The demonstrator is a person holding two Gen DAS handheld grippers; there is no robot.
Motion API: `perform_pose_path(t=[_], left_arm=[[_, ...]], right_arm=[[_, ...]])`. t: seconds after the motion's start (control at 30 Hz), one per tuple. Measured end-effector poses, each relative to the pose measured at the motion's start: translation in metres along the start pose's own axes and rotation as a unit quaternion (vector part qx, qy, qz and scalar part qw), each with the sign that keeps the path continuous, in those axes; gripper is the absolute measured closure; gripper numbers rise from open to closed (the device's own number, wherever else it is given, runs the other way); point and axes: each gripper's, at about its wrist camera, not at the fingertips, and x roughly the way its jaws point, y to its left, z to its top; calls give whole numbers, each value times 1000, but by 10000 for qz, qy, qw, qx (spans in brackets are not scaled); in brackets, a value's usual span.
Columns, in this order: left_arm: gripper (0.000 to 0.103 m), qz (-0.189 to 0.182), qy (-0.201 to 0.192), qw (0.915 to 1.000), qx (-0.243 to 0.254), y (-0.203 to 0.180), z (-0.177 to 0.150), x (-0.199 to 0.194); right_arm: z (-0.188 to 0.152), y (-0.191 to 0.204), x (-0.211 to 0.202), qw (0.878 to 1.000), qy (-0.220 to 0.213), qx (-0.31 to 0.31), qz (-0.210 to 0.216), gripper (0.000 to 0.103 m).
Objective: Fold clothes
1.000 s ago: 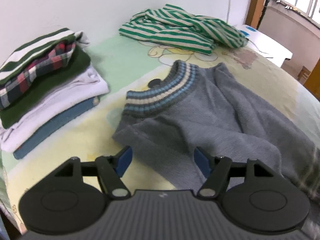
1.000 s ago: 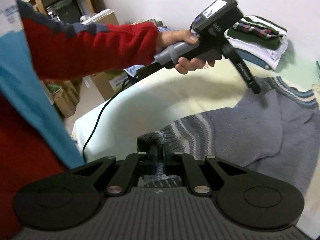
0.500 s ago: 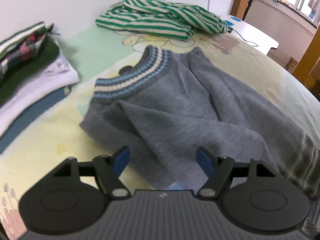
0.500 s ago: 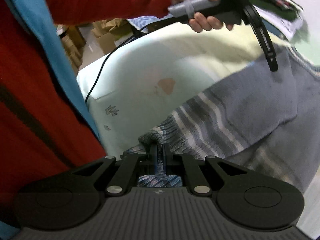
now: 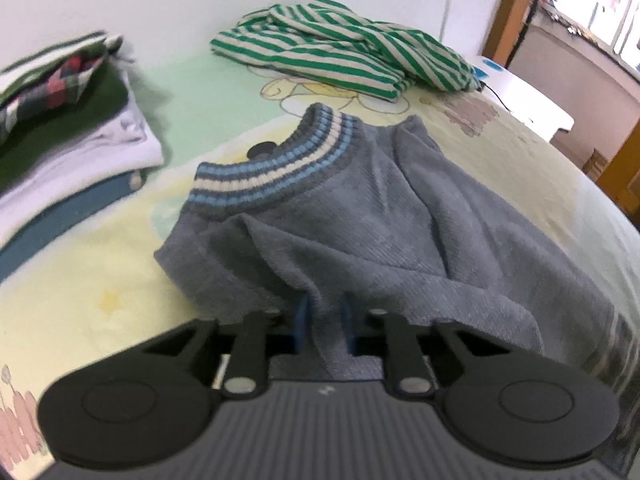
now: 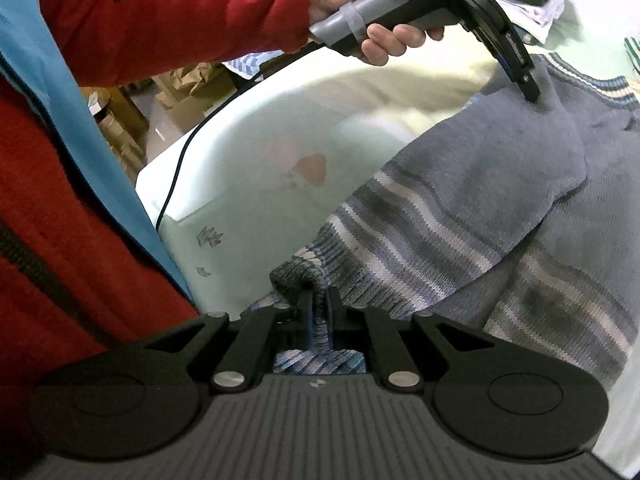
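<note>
A grey knit sweater (image 5: 360,216) with a blue-and-cream striped collar (image 5: 272,172) lies spread on the bed. My left gripper (image 5: 323,312) is shut on a fold of its near edge, by the side under the collar. In the right wrist view the same sweater (image 6: 500,200) shows its striped hem, and my right gripper (image 6: 318,304) is shut on the ribbed hem corner. A hand in a red sleeve (image 6: 168,12) holds the left gripper (image 6: 530,94), whose tip meets the sweater near the collar.
A stack of folded clothes (image 5: 60,120) sits at the left of the bed. A crumpled green-and-cream striped garment (image 5: 344,48) lies at the back by the wall. A white unit (image 5: 524,96) stands beyond the bed's right edge. Boxes (image 6: 120,120) sit on the floor.
My left gripper went from open above the sweater's edge to shut on a fold of it. The right gripper kept its hold on the hem and shifted a little.
</note>
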Motion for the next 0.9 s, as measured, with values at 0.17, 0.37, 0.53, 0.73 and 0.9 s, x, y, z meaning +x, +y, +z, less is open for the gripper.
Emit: perform_pose_path(t=[0.17,0.37,0.53,0.73,0.9], left_arm=[[102,131,-118,9998,-133,2,-1,-6],[102,251,-528,9983,-82,-3,-1,-40],[102,344,-256,9989,-170,1,-12,-29],[95,144,-188,9984,-508,11,-18,-19],[79,142,-179,9993,-282,3,-10,-15]], right_arm=[[0,-1,-7,9999,-62,74,55,96],[0,-6,-19,9993,-174,240,208,96],[-5,-8,-16,9995,-7,222,223,96],[-7,-7,-8,9995,90,206,203,95],[-8,-6,-8,9995,104,260,174,95]])
